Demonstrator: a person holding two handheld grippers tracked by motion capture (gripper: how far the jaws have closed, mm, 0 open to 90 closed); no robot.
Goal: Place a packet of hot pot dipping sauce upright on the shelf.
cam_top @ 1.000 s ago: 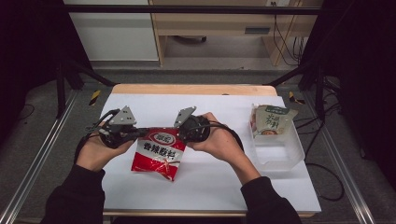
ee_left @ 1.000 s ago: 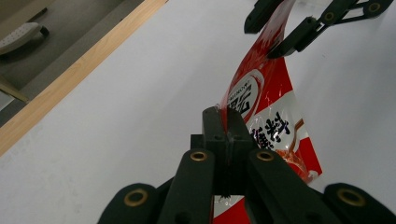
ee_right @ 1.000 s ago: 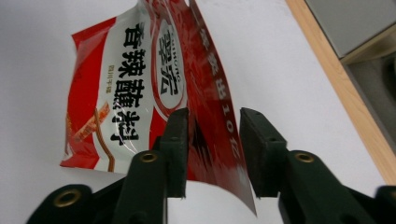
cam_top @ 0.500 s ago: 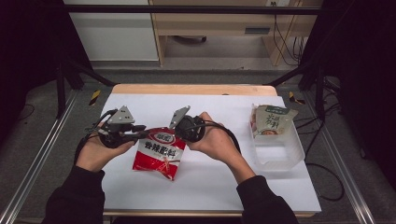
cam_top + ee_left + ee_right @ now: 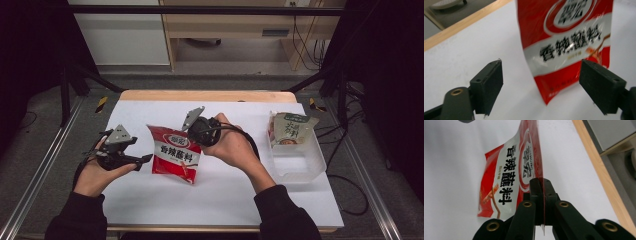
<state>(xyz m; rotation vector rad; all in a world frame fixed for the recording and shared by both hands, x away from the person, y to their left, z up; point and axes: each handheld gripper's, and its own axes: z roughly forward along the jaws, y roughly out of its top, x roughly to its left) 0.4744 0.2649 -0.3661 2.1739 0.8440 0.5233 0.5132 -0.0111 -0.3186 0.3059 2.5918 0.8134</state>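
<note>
since a second ago the left gripper (image 5: 145,159) has let go of the red pouch (image 5: 175,153) and dropped aside, its jaws just opening wide; the right gripper (image 5: 540,185) pinches the pouch's top edge over the white table (image 5: 220,200).

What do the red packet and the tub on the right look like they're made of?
The red packet looks like thin glossy plastic film: glare streaks cross its print, and its flat edge is pinched in the right claw. The tub looks like clear, stiff plastic, since the table shows through its walls.
</note>
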